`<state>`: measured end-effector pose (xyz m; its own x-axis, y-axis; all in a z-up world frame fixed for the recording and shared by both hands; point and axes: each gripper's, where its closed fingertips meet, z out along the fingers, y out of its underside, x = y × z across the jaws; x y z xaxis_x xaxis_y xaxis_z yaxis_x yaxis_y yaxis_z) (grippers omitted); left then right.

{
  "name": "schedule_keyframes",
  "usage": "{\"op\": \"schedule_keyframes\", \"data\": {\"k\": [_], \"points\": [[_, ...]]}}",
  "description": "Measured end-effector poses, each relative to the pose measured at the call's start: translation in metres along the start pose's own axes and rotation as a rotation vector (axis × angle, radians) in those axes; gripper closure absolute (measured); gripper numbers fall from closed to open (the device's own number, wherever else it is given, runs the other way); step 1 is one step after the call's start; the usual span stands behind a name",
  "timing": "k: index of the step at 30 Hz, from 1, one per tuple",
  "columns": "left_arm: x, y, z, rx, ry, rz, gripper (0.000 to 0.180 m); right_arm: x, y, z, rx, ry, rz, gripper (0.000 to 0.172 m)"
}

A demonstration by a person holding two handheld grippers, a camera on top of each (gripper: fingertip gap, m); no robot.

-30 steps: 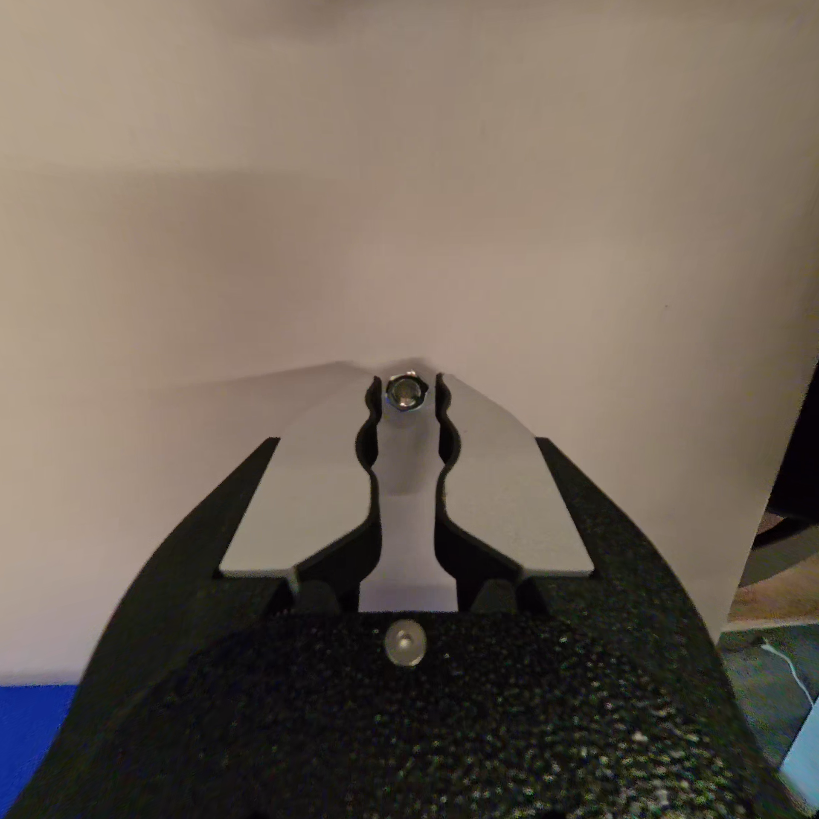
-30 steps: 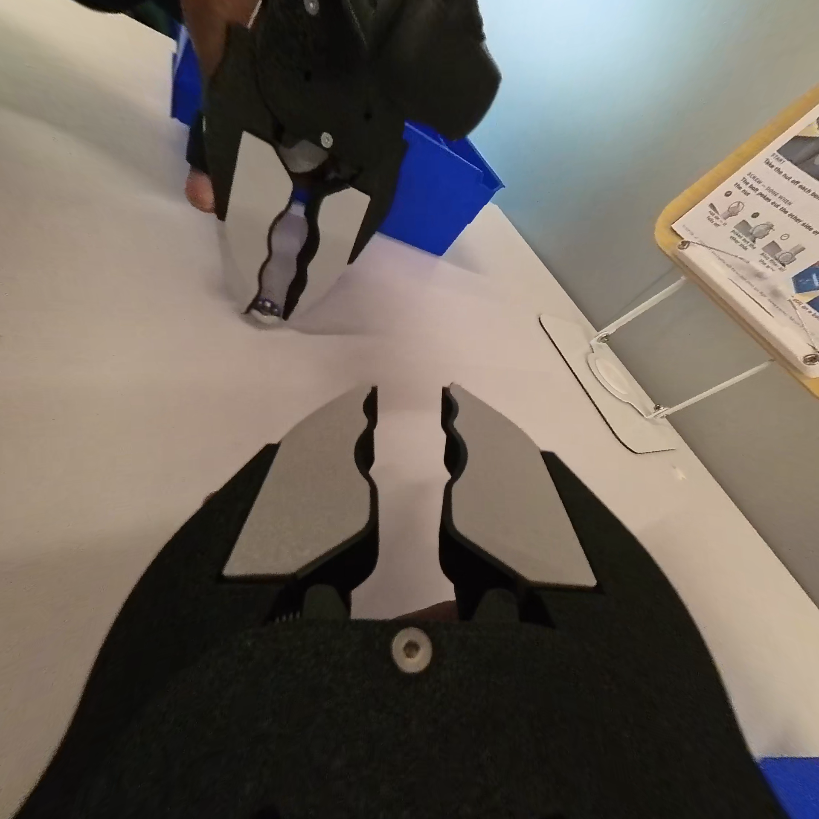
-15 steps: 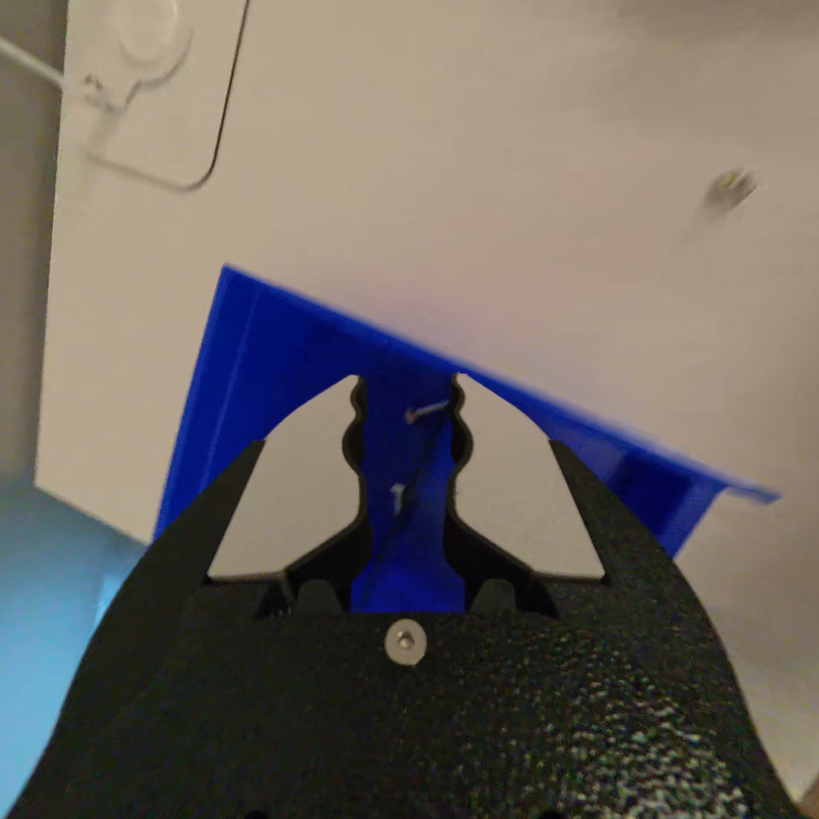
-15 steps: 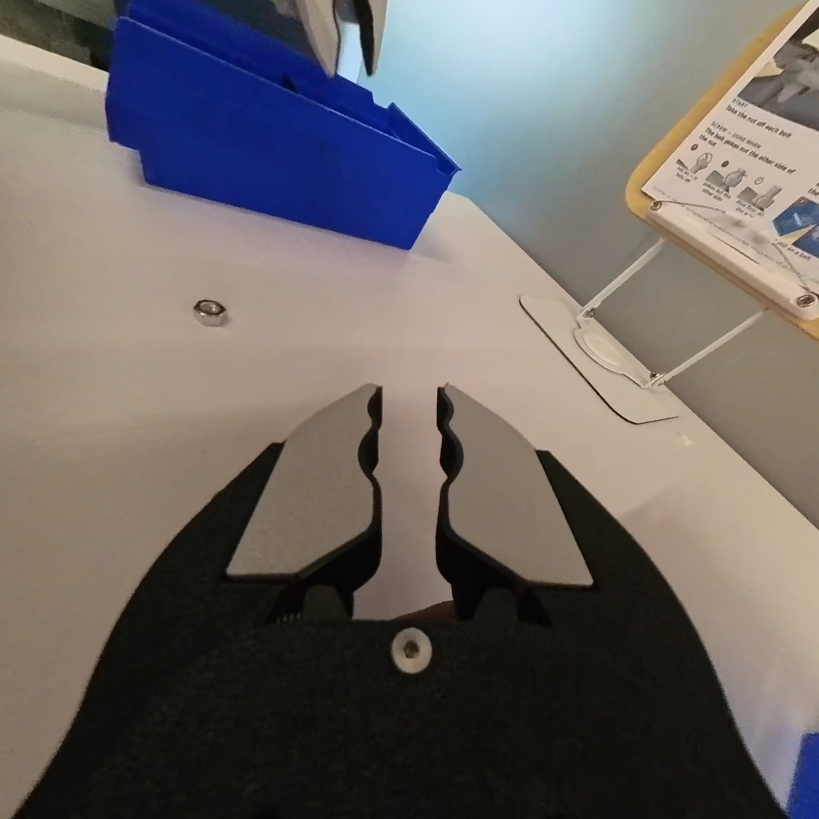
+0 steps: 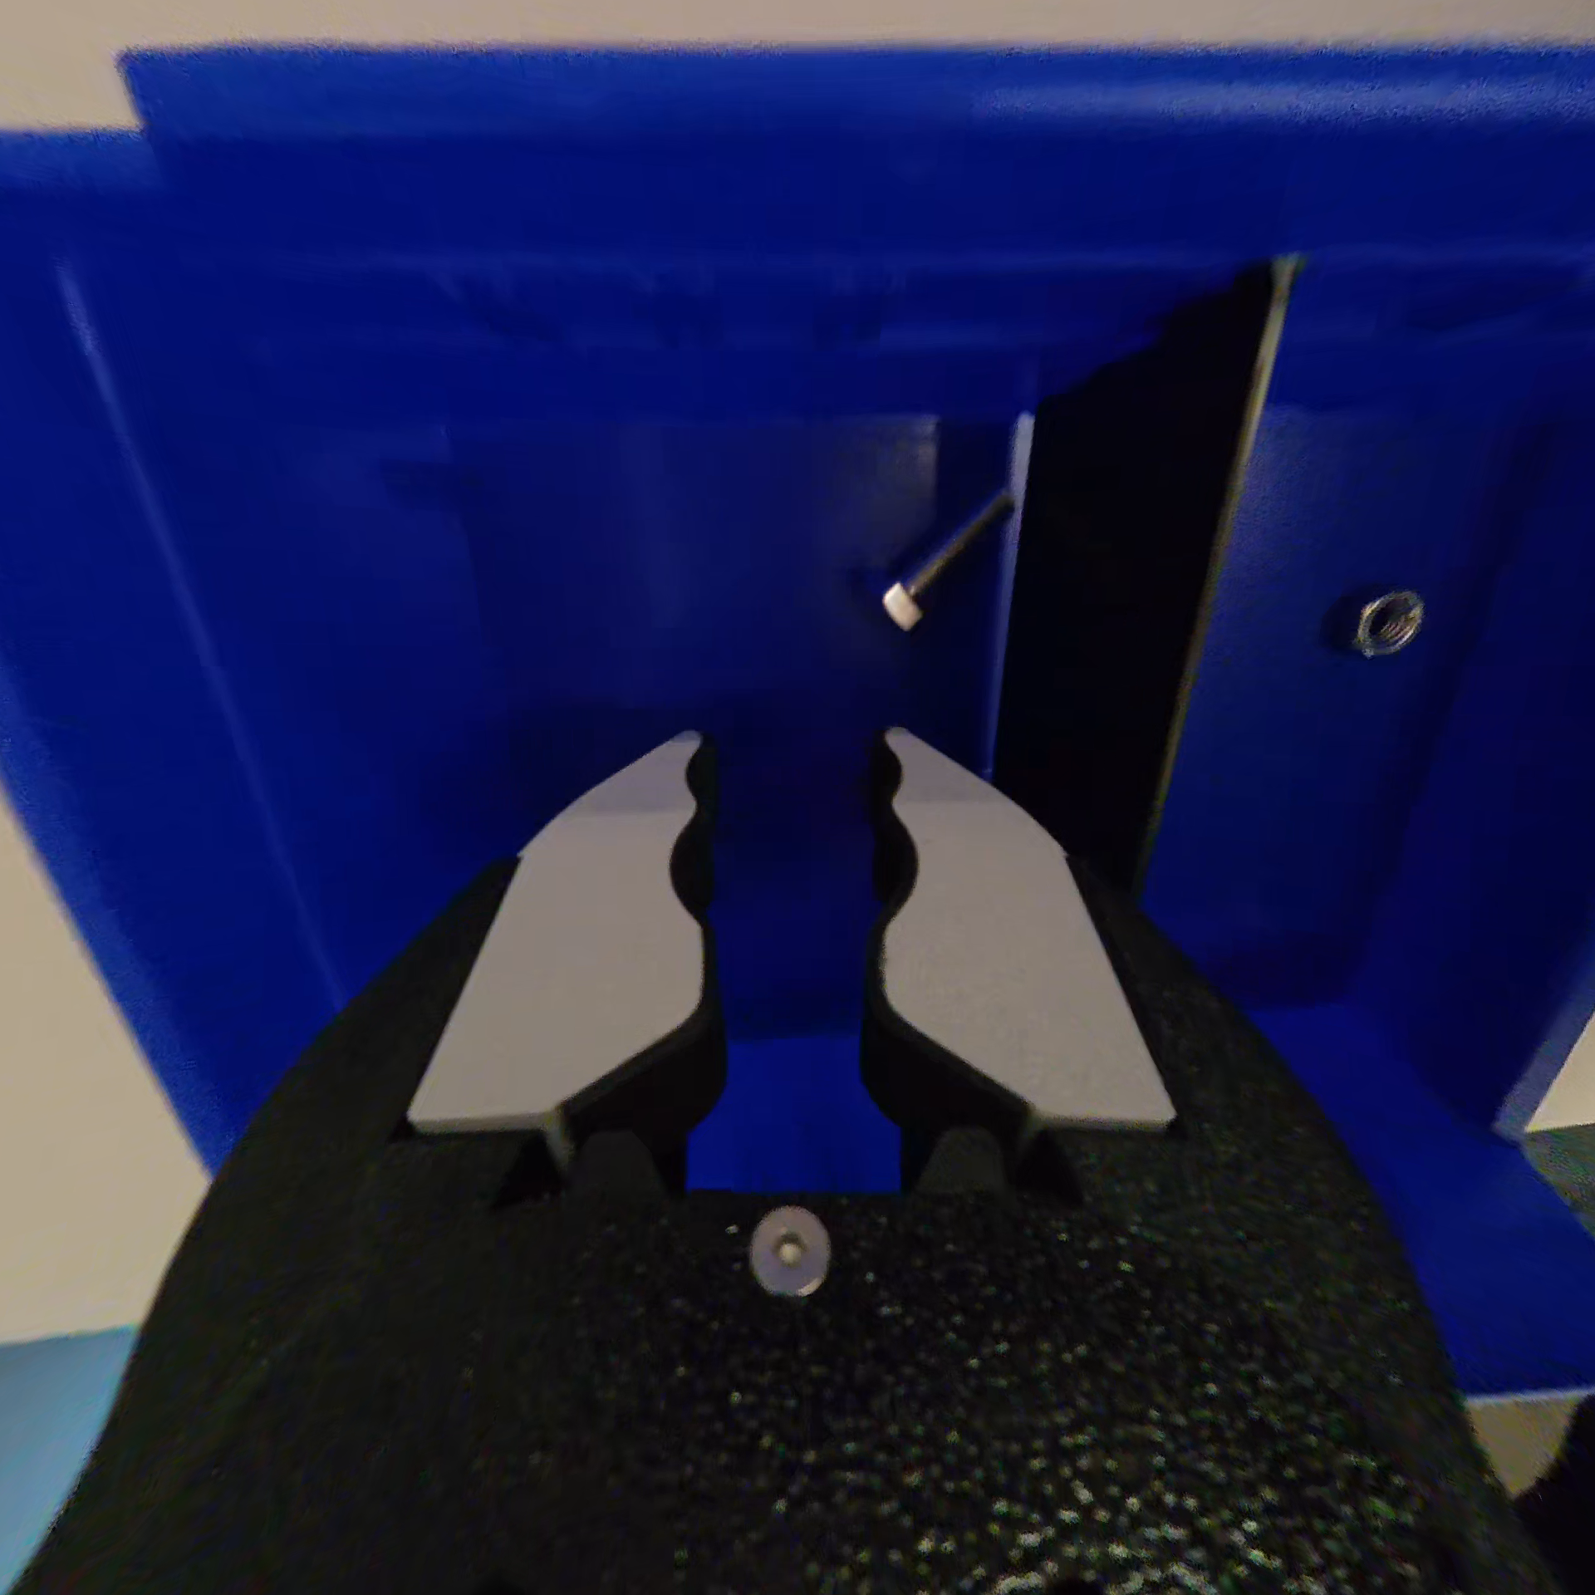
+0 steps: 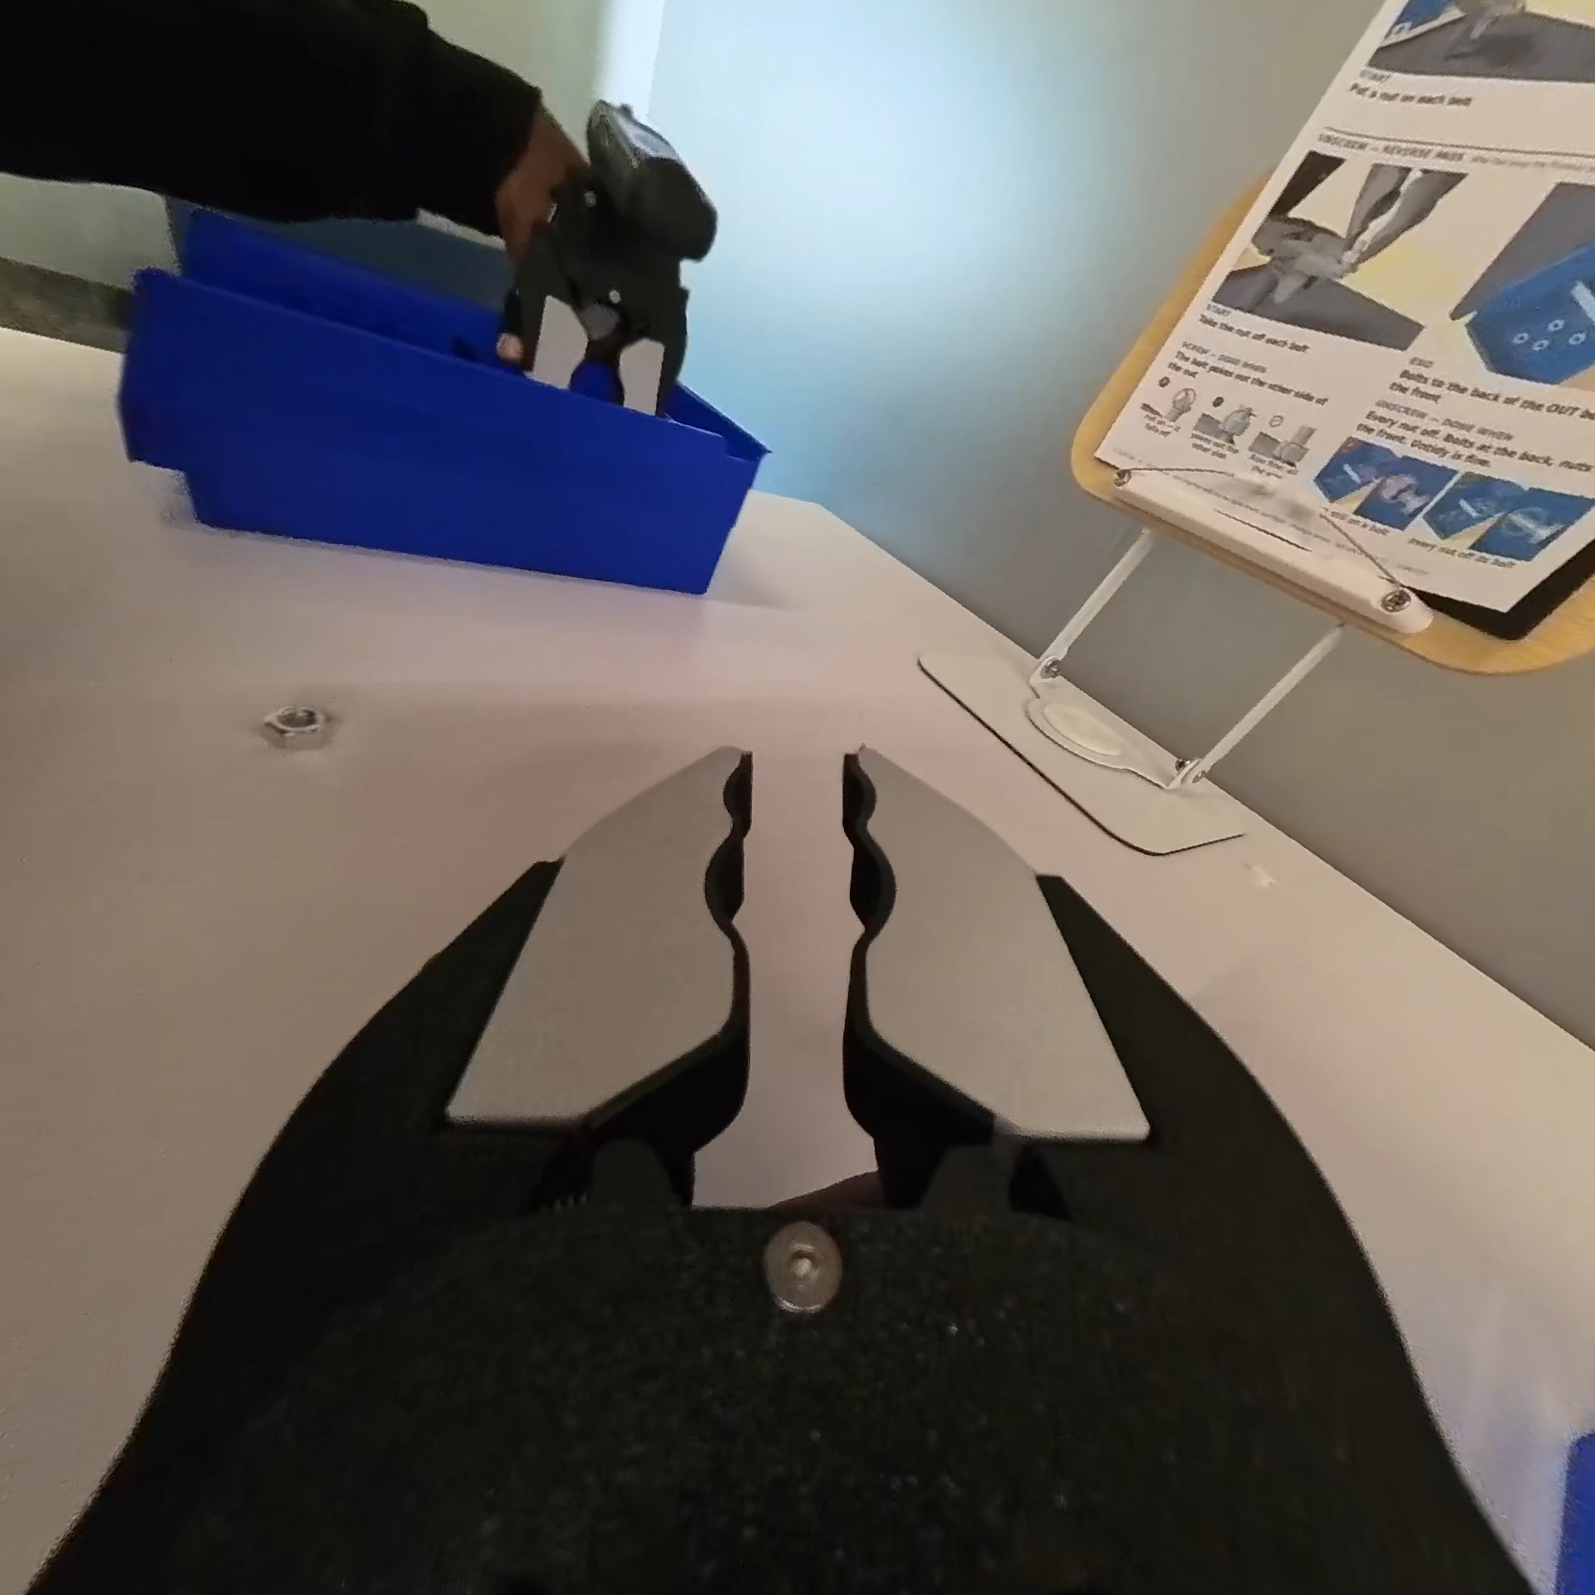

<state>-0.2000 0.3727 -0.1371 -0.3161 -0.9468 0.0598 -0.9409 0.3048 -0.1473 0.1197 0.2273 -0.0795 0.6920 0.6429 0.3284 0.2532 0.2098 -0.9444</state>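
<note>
My left gripper [image 5: 792, 742] is open with nothing between its pads. It hangs inside a blue bin [image 5: 431, 345]. A small bolt [image 5: 945, 561] lies on the bin floor just ahead and to the right of the fingertips. It rests beside a black divider [image 5: 1122, 604], and a hex nut [image 5: 1390, 621] lies in the compartment beyond. The right wrist view shows the left gripper [image 6: 600, 397] dipped into the same bin [image 6: 431, 483], held by a hand. My right gripper [image 6: 796, 759] is open and empty above the white table [image 6: 431, 863]. A loose hex nut [image 6: 296, 728] lies on the table to its left.
A document stand [image 6: 1122, 759] with a printed sheet [image 6: 1381, 345] on a wooden board stands at the table's right edge by the grey wall. A corner of another blue thing [image 6: 1579, 1467] shows at the bottom right. My right fingertips sit around 35 centimetres from my left ones. From my left tips it is roughly 5 centimetres to the small bolt [image 5: 945, 561]; from my right, 30 centimetres.
My left gripper had its fingertips around the nut on the table. It has opened wider, left the nut there and moved over into the blue bin. My right jaws have narrowed slightly.
</note>
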Motion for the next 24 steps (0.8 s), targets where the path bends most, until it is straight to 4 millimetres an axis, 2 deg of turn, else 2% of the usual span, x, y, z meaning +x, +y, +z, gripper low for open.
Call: {"op": "schedule_keyframes", "data": {"k": [3, 8, 13, 22, 24], "points": [[0.008, -0.014, 0.01, 0.019, 0.06, 0.03, 0.144, 0.004, 0.002, 0.003, -0.007, 0.014, -0.001, 0.152], [0.017, -0.028, 0.015, 0.057, 0.125, 0.136, 0.153, 0.003, 0.004, 0.008, -0.021, 0.008, -0.027, 0.153], [0.015, -0.03, 0.014, 0.067, 0.179, 0.171, 0.17, -0.003, 0.005, 0.009, -0.034, -0.004, -0.073, 0.154], [0.02, -0.029, 0.02, 0.036, 0.224, 0.273, 0.167, -0.009, 0.009, 0.012, -0.063, -0.018, -0.119, 0.154], [0.018, -0.028, 0.02, 0.025, 0.223, 0.278, 0.171, -0.009, 0.009, 0.013, -0.065, -0.018, -0.121, 0.154]]}}
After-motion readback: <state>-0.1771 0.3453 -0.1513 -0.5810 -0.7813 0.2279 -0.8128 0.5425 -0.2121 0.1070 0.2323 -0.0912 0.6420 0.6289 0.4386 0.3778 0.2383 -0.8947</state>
